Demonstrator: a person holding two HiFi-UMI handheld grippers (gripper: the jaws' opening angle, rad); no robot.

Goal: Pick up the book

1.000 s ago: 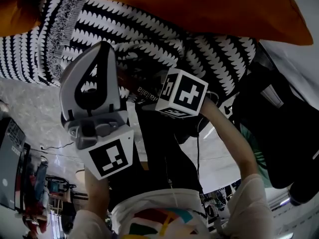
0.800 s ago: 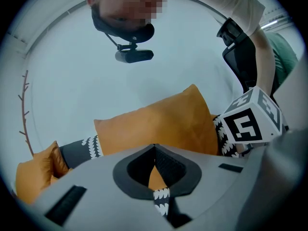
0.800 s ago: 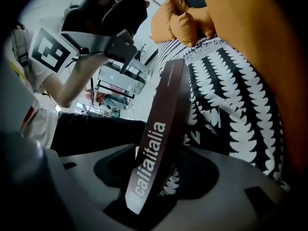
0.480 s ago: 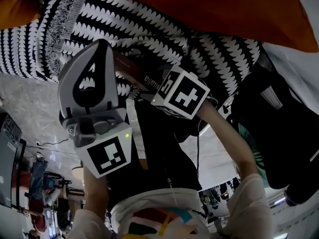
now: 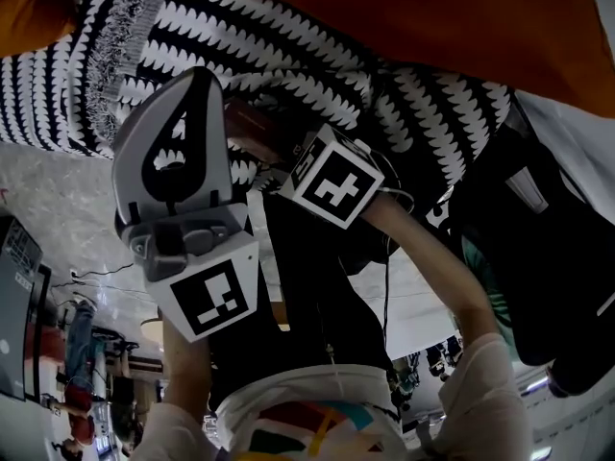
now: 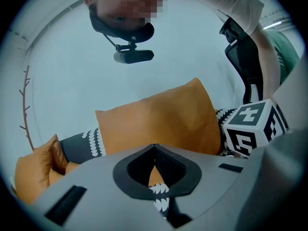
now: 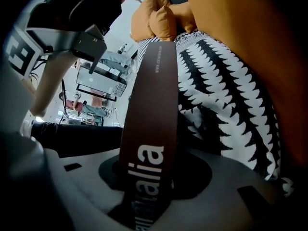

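Observation:
The book (image 7: pixel 149 129) has a dark brown spine with white lettering and lies on a black-and-white patterned throw (image 7: pixel 226 100). In the right gripper view the spine runs straight between the jaws of my right gripper (image 7: pixel 147 177). Those jaws have just been closing and now sit against both sides of the book. In the head view only a brown corner of the book (image 5: pixel 252 131) shows beside the right gripper's marker cube (image 5: pixel 332 179). My left gripper (image 5: pixel 192 80) hovers just left of the book with its tips together and nothing held. Through its jaws (image 6: pixel 154 147) I see only pillow and throw.
Orange pillows (image 5: pixel 432 17) lean along the back of the patterned throw (image 5: pixel 288 56); one large orange pillow (image 6: pixel 159 119) faces the left gripper. A black bag (image 5: pixel 538 248) lies at the right. The person's dark trousers (image 5: pixel 317 296) fill the space below the grippers.
The right gripper's cube has slid left and tipped down over the book, hiding the spine lettering that showed earlier. The left gripper has stayed where it was.

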